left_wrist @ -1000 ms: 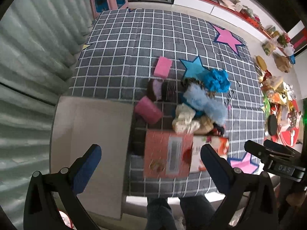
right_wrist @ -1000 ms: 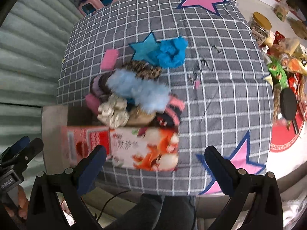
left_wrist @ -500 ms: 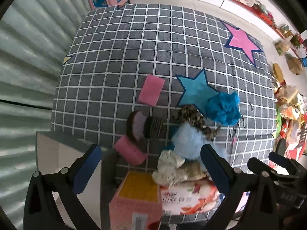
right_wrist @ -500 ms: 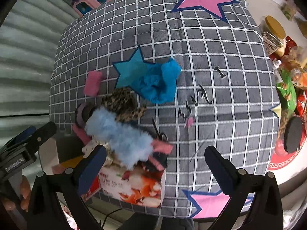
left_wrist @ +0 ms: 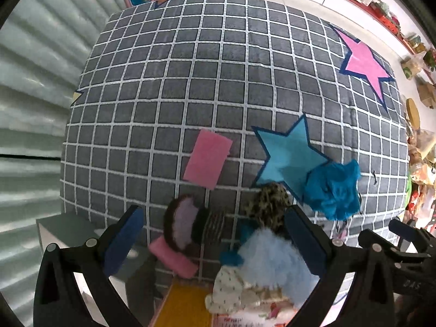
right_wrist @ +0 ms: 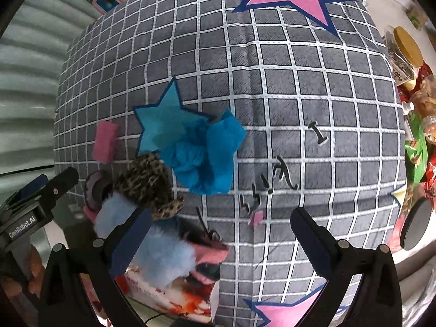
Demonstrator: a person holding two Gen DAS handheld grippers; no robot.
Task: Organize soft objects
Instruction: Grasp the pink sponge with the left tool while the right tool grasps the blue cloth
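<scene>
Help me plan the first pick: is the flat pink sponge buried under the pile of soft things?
No, the flat pink sponge lies alone on the checked blanket, apart from the pile.

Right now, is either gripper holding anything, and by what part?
Nothing is held. The left gripper and right gripper are both open and empty above the pile of soft items.

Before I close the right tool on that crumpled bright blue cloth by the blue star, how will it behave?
The bright blue cloth lies bunched in loose folds, so it will probably be floppy and drape. It looks light and should not roll. One edge overlaps the blue star printed on the checked cover, and it lies close to the leopard-print piece, so a low pinch may catch it.
</scene>
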